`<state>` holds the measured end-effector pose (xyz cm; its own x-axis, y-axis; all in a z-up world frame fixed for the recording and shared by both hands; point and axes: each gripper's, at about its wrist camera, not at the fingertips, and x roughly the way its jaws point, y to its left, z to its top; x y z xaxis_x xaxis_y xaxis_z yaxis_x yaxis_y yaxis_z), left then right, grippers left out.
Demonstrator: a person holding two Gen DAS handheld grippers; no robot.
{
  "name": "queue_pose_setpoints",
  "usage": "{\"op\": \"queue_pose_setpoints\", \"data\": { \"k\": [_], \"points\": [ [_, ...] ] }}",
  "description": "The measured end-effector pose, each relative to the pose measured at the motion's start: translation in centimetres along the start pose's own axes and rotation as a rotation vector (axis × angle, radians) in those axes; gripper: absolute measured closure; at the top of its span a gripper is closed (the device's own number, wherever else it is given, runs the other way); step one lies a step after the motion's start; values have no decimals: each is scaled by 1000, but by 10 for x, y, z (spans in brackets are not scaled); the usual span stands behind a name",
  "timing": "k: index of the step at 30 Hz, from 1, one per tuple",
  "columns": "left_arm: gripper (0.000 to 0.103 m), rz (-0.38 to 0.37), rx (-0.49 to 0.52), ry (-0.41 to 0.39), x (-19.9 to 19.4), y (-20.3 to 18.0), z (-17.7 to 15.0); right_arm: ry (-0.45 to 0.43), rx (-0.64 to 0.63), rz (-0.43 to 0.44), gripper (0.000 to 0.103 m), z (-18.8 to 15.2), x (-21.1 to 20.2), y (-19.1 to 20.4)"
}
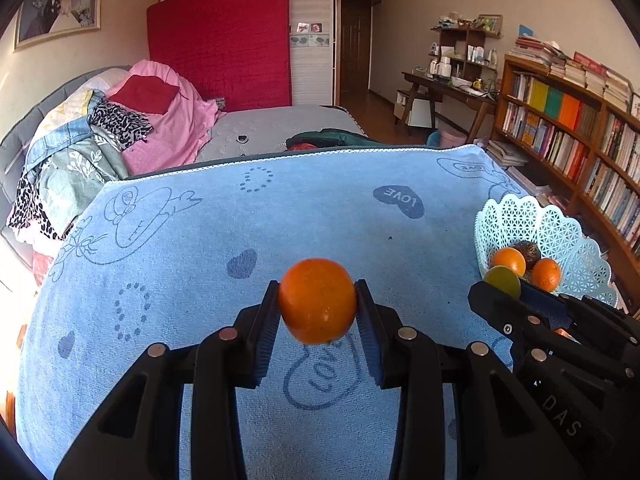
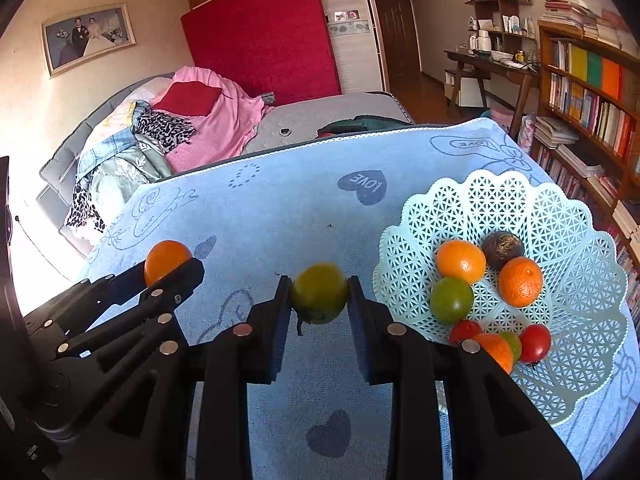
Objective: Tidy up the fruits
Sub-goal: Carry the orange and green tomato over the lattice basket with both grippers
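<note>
Pinched between left tongs [image 1: 316, 308], orange [image 1: 317, 300]; green fruit [image 2: 319, 293] between right tongs [image 2: 319, 300].

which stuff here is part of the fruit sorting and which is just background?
Job:
- orange in left gripper
- green fruit in right gripper
- lattice basket already holding fruit

Background:
- blue towel
- bed clothes pile
- bookshelf
- framed photo

Basket [image 1: 560, 236]: near rim was hidden behind the right gripper [image 1: 516, 296].
Half-hidden orange fruit [image 2: 496, 350]: lower part was covered by the gripper's linkage.
Bookshelf [image 2: 592, 92]: was cut off by the frame's edge.
</note>
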<state>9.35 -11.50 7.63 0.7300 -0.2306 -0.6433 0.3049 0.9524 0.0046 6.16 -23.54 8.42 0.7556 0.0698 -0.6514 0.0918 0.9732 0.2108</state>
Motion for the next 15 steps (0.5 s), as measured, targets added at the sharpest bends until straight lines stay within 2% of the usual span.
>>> {"op": "queue_pose_setpoints", "data": {
  "k": [15],
  "points": [
    [66, -37, 52, -7, -6, -23, -6, -2, 34, -54, 74, -6, -15, -25]
  ]
}}
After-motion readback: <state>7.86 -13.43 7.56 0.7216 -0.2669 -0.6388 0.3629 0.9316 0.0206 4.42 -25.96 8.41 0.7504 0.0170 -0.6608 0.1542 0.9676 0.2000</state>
